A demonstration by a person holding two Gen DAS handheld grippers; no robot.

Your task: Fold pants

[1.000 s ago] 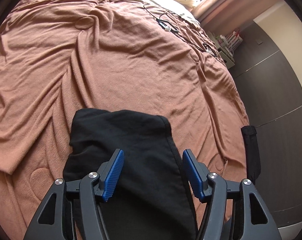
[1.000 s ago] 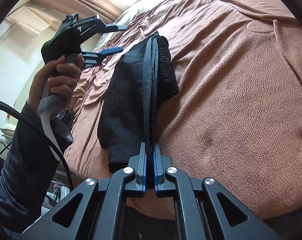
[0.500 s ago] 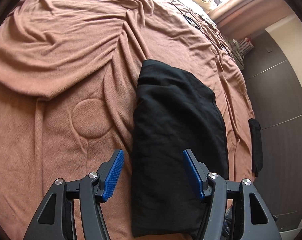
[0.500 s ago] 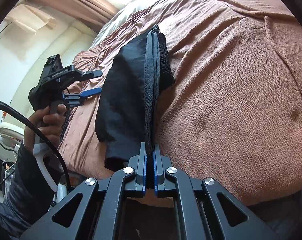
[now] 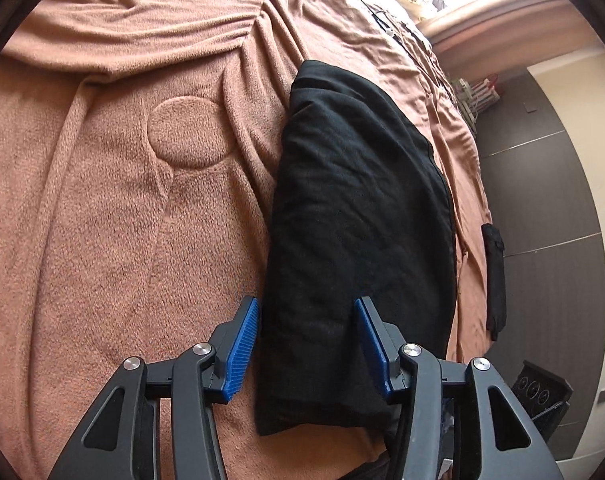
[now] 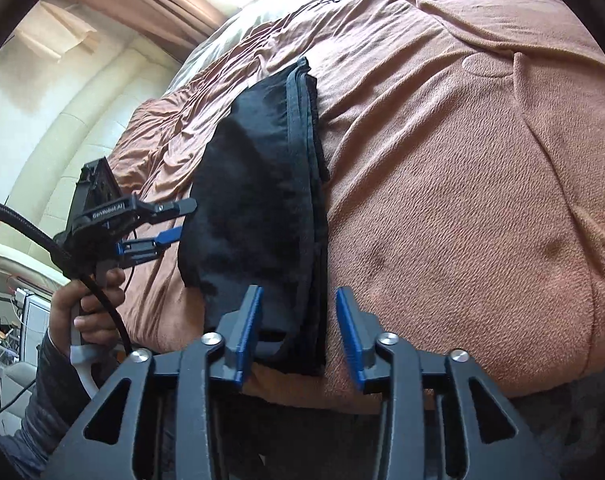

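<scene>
Pants (image 5: 358,216) on blanket (image 5: 114,240)

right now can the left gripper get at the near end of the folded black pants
Probably yes. The left gripper hangs over the near end of the black pants, its jaws closing with the cloth between them, and nothing else lies there on the brown blanket.

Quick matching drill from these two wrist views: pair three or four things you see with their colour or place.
Things:
1. folded pants
2. blanket
3. tool pads
4. cabinet doors

Descriptions:
A. blue, ribbed
B. dark grey-brown, beyond the bed's edge
C. black, lying on the bed
D. brown, wrinkled, covering the bed

Pairs: 1-C, 2-D, 3-A, 4-B
</scene>
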